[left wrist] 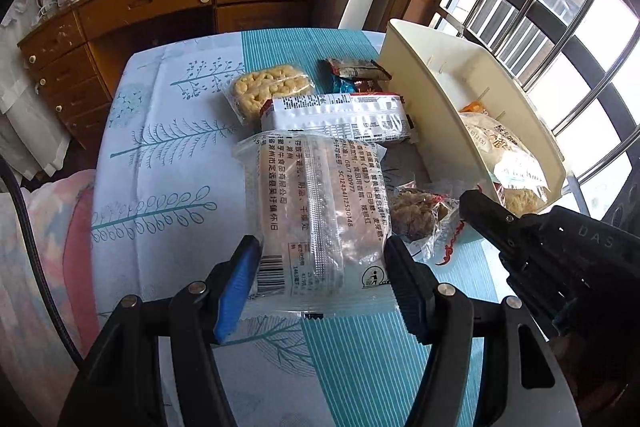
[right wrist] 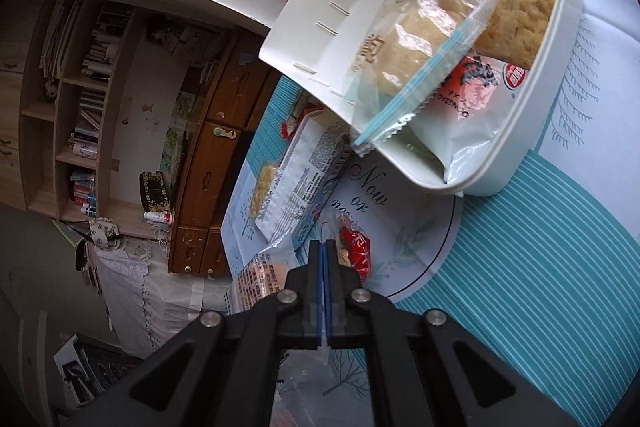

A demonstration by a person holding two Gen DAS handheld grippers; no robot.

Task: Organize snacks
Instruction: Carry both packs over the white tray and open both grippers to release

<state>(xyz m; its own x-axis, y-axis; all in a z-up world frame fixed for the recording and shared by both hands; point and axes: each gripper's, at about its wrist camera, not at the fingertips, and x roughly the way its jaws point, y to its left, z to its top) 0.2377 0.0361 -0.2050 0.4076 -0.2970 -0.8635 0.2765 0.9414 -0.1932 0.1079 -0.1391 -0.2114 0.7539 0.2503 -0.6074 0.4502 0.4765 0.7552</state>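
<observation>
In the left wrist view my left gripper is shut on a clear packet of pale brown snack, one pad against each side, and holds it above the tablecloth. My right gripper comes in from the right with its jaws shut. In the right wrist view the right gripper pinches the clear wrapper edge of a small red-printed snack packet, which shows as a brown lump in the left view. The white bin stands behind, tilted in view, with bagged snacks inside.
A yellow puffed snack, a long white packet and dark small wrappers lie on the table's far part. The white bin sits at the right by the barred window. A wooden dresser stands behind the table.
</observation>
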